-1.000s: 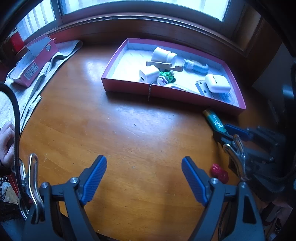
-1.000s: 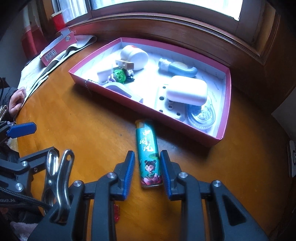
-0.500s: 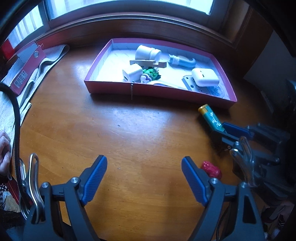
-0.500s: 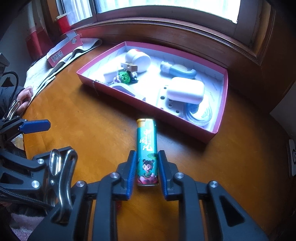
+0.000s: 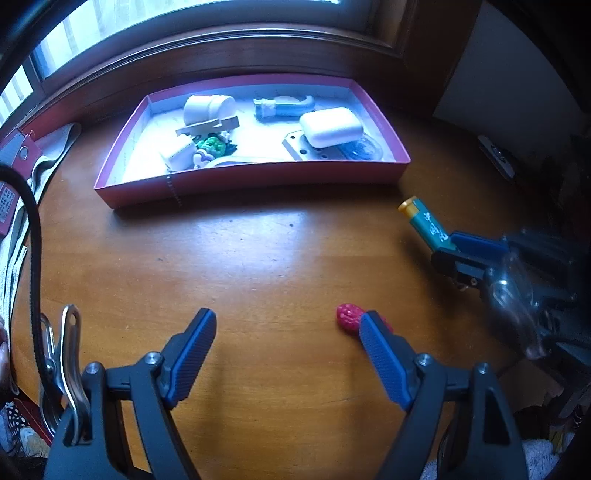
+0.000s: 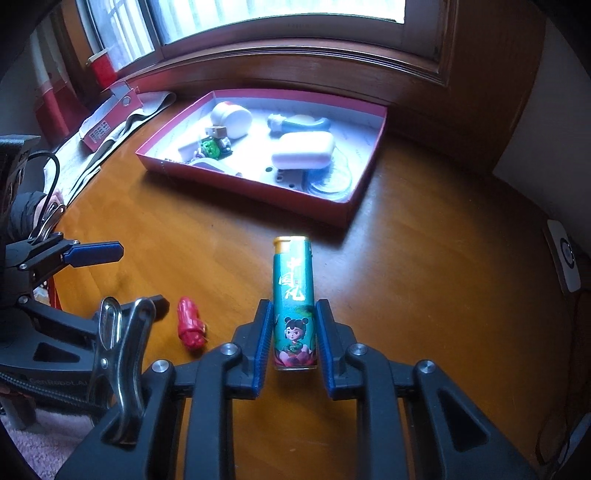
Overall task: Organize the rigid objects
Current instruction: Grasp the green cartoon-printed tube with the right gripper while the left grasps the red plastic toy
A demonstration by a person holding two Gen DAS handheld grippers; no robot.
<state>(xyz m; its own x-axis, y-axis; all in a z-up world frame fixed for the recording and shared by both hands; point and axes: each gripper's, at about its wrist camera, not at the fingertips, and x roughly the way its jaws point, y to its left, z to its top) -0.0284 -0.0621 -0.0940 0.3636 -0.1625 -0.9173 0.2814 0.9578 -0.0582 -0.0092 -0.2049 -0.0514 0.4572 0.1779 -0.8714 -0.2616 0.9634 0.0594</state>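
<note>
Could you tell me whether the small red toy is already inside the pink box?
No, the red toy lies on the wooden table, outside the pink box.

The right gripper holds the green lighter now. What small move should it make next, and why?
Probably carry the green lighter forward over the red tray before letting go. The right gripper is shut on it, lifted above the wooden table, and the tray, already holding other small items, lies just ahead. The near wall must be cleared first.

We list: a glossy wooden table (image 6: 424,258), a dark wood sill (image 6: 303,62) under a bright window (image 6: 258,14), and a pale wall (image 5: 509,66) at right.
</note>
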